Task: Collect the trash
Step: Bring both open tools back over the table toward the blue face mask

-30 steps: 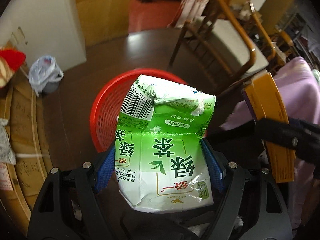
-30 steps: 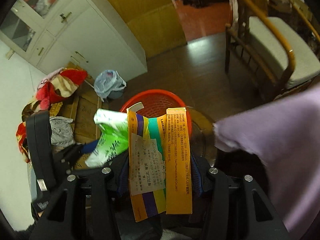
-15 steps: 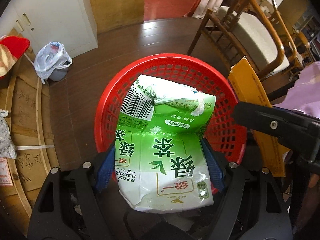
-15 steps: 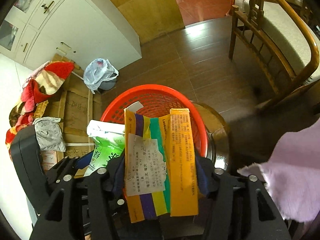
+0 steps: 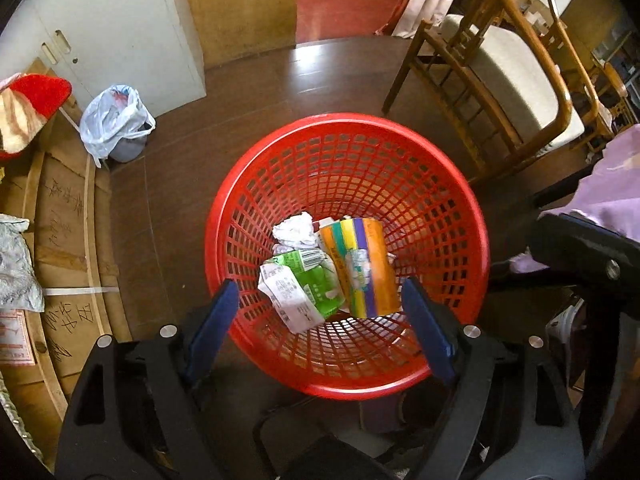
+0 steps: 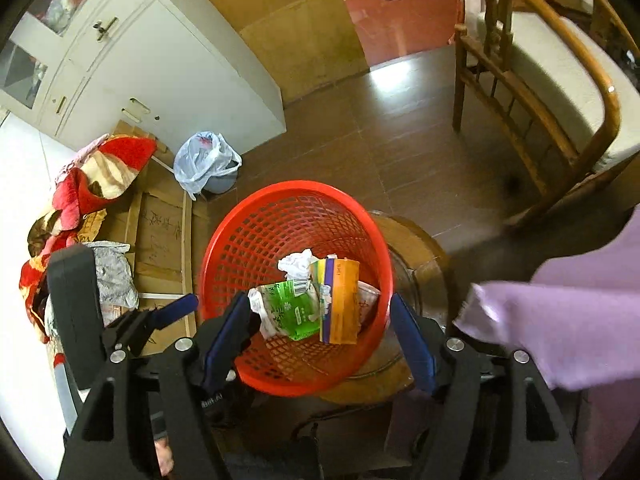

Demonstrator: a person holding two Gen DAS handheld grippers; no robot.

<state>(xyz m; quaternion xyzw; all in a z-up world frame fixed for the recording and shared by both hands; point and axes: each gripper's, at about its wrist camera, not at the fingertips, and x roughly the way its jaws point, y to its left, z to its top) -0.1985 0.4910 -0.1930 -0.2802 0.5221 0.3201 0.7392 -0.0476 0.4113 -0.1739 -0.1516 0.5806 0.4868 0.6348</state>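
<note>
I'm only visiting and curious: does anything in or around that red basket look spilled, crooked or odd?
Nothing is spilled. The crushed green carton, the striped orange box and crumpled white paper all lie inside the red basket. The one oddity: the basket sits tilted on a round wooden stand rather than flat on the floor.

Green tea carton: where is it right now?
In both wrist views the green tea carton lies at the bottom of the red basket, left of the orange box, below the crumpled paper.
</note>
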